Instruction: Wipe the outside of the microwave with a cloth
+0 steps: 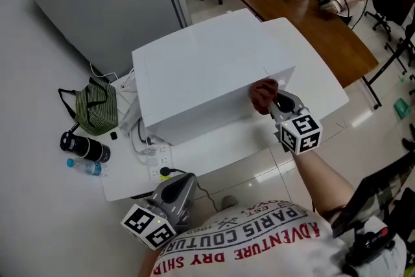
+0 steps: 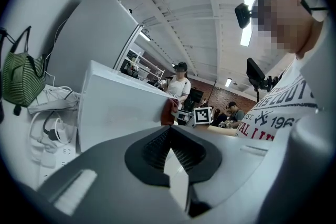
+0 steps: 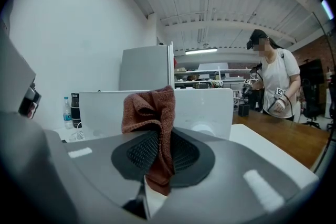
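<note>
Head view: white microwave point(image 1: 207, 68) on white table point(image 1: 318, 84), with bare tabletop in front and to the right. Cables and a striped green bag point(image 1: 97, 107) crowd its left end. Right gripper point(image 1: 272, 102) is clamped on a reddish-brown cloth point(image 1: 263, 95), which is held against the microwave's near face by the right corner. Left gripper point(image 1: 174, 192) hangs low off the table's front edge, its jaws pressed together with nothing between them. The shirt point(image 1: 259, 243) print reads "PARIS", "ADVENTURE DRY".
</note>
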`<state>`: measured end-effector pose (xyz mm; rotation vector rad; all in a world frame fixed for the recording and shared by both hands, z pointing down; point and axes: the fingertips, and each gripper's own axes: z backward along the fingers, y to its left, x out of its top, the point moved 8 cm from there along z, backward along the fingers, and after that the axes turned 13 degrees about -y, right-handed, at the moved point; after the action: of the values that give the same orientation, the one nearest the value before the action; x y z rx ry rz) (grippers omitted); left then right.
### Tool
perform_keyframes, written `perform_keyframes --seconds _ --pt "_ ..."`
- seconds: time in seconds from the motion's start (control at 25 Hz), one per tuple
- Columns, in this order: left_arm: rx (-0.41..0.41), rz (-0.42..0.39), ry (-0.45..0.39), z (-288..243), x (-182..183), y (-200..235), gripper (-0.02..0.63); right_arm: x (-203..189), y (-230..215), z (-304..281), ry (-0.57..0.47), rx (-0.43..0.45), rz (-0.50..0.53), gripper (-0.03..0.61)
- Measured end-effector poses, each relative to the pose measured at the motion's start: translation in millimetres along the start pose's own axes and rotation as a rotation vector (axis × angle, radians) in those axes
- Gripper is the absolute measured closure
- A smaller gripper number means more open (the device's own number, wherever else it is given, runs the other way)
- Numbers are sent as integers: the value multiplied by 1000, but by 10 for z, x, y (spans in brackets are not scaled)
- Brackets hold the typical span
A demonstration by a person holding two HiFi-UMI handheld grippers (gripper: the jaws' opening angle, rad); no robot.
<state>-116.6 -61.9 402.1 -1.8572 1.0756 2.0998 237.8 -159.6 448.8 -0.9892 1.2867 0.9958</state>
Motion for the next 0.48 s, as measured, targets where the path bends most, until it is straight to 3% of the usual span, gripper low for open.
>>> perform_keyframes --seconds 0.2,0.36,0.48 --pt "-11 7 5 -29 -3 -25 607 14 26 48 5 25 36 534" --pt "-9 15 1 3 -26 -14 607 46 206 199 -51 62 62 534" --pt "16 26 -7 96 -71 12 607 10 521 285 -82 153 109 534"
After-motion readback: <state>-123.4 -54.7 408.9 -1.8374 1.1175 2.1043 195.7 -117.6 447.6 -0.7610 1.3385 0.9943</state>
